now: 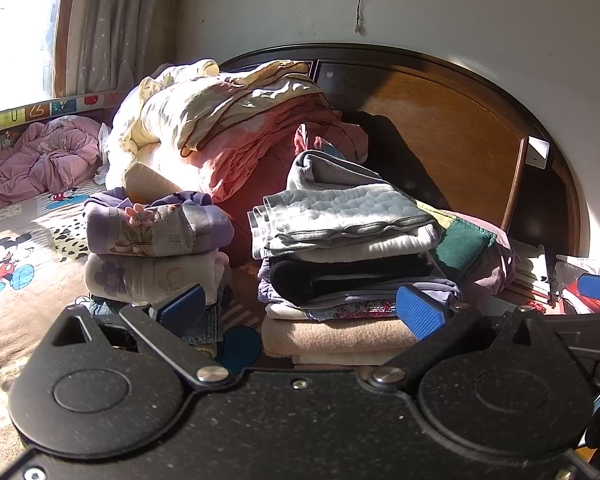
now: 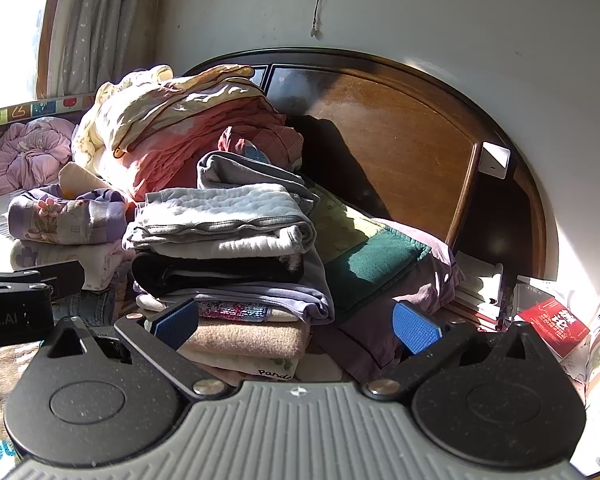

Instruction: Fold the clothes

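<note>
On the bed, facing two stacks of folded clothes, both grippers hovering empty.

Holding the left gripper [image 1: 300,312] and right gripper [image 2: 296,322] with jaws spread wide, gripping nothing. Sitting straight ahead: the taller folded stack [image 1: 340,248] near the headboard [image 1: 440,128], the shorter floral stack [image 1: 156,248] just beside it to the left. Lying loose and crumpled at far left: a pink garment [image 1: 40,160], likely the next piece for folding. Probably best reaching there, pinching two corners or shoulder seams, spreading it flat on the Mickey sheet [image 1: 16,264] well apart from the stacks, avoiding toppling them.
</note>
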Demonstrator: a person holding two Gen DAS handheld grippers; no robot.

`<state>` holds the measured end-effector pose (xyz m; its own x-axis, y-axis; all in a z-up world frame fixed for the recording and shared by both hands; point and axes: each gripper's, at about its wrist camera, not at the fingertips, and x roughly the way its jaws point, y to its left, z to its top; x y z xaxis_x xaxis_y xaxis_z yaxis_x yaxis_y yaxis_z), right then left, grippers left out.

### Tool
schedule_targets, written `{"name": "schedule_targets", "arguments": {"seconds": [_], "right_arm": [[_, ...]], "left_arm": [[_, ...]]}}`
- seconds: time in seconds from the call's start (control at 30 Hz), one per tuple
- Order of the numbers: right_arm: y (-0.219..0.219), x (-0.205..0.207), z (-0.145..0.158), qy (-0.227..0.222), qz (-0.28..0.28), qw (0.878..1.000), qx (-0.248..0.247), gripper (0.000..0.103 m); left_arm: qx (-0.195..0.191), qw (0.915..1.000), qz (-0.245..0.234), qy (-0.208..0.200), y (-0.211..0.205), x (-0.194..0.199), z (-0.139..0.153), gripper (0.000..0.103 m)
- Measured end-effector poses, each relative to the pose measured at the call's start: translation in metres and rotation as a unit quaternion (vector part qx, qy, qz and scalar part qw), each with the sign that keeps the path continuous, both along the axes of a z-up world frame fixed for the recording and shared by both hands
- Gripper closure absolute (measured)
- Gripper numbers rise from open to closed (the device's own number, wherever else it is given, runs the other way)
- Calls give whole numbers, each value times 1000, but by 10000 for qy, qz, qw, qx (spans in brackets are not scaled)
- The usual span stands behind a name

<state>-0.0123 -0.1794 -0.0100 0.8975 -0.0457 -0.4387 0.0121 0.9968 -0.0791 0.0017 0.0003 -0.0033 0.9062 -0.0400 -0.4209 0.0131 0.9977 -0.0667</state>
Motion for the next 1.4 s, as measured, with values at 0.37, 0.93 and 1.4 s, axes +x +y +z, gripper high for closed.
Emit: {"name": "schedule_targets", "arguments": {"seconds": [0.37,0.93,1.4], "right_arm": [[-1,18,-9,55,120,9999,-89,1],[-10,60,-29,122,676,9976,-12,1],[-37,111,-38,121,975,9941,464,1]], "left_arm": [[-4,9999,137,48,-4,12,-11,0],[-170,9996,-38,214,-7,41,-35,0],[2,9997,-207,109,-17,83,-32,2]]}}
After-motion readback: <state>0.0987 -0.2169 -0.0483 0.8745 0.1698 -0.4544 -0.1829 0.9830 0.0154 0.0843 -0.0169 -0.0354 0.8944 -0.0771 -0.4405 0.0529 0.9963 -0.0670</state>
